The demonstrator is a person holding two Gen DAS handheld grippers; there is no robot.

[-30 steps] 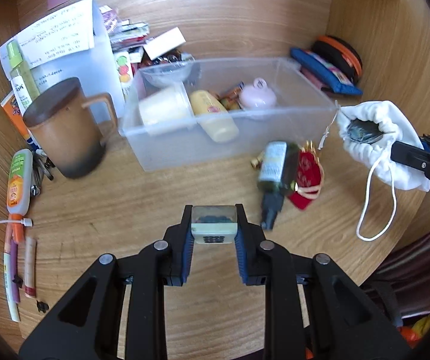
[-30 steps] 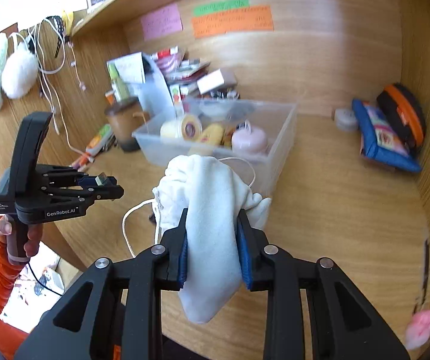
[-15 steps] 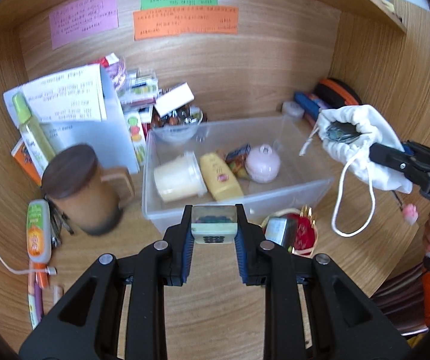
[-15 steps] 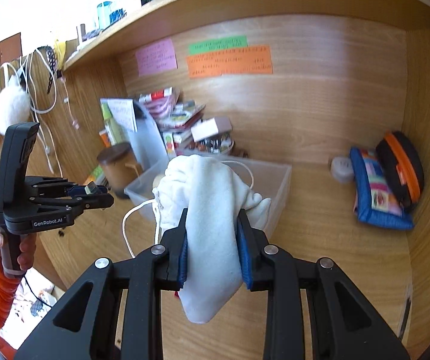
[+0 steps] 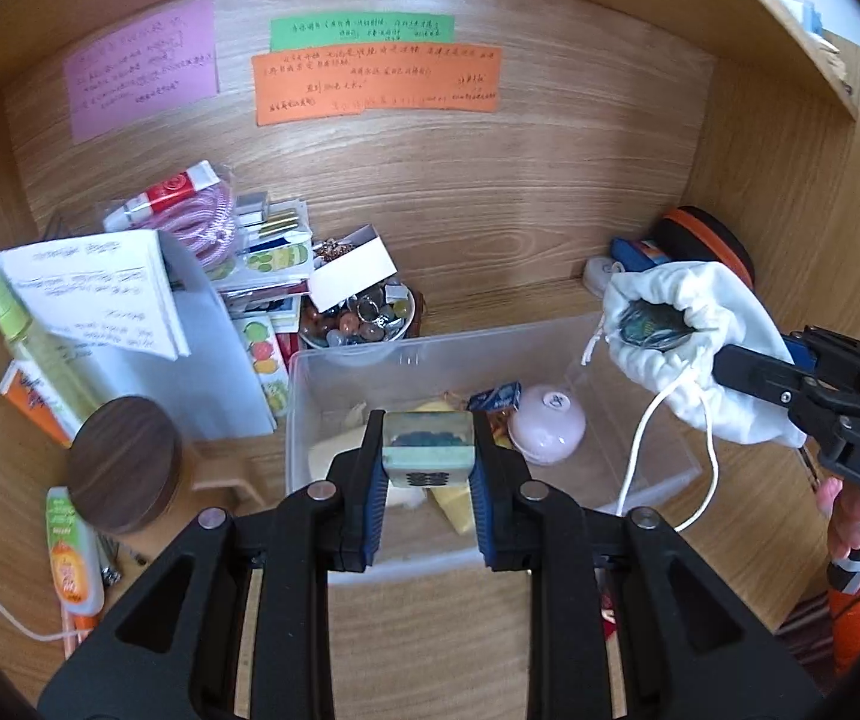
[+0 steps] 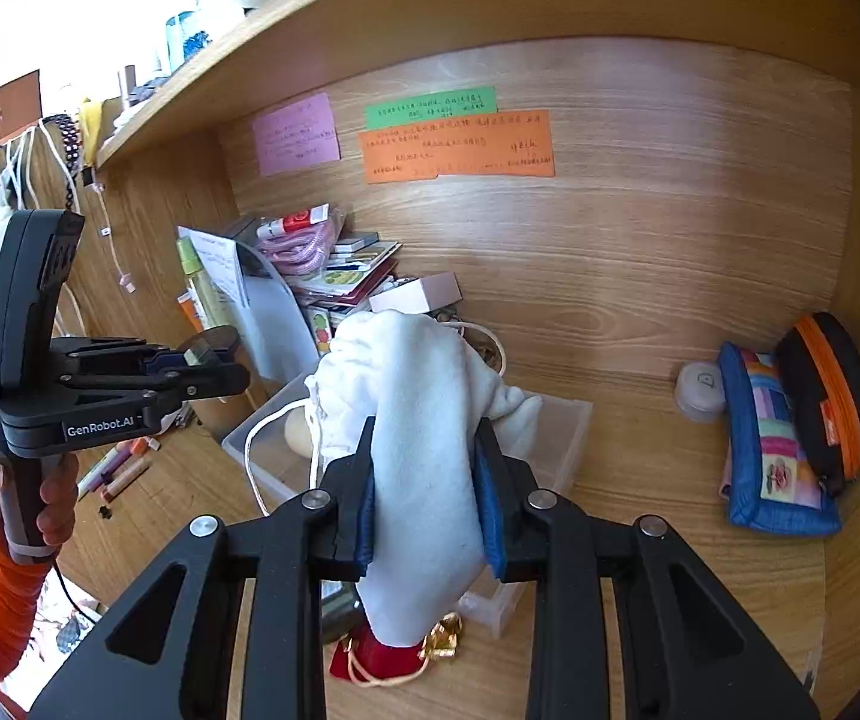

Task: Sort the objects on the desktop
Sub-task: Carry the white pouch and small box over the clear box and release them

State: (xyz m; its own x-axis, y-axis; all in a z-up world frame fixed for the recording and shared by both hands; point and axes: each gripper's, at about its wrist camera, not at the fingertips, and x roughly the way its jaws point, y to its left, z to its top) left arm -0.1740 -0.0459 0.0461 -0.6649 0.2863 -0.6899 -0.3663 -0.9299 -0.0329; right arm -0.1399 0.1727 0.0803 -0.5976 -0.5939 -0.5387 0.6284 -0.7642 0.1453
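At the lower centre of the left wrist view, we see our left gripper (image 5: 429, 456) clamped tight on a small pale-green square case (image 5: 429, 445), held above the clear plastic bin (image 5: 640, 354). At the right edge of that frame, our right gripper (image 6: 424, 480) pinches the white drawstring pouch (image 5: 694, 324), its mouth open on a dark object inside. The bin holds a pink round case (image 5: 547, 425) and yellow bottles. A wooden-lidded mug (image 5: 124, 465) stands at lower left.
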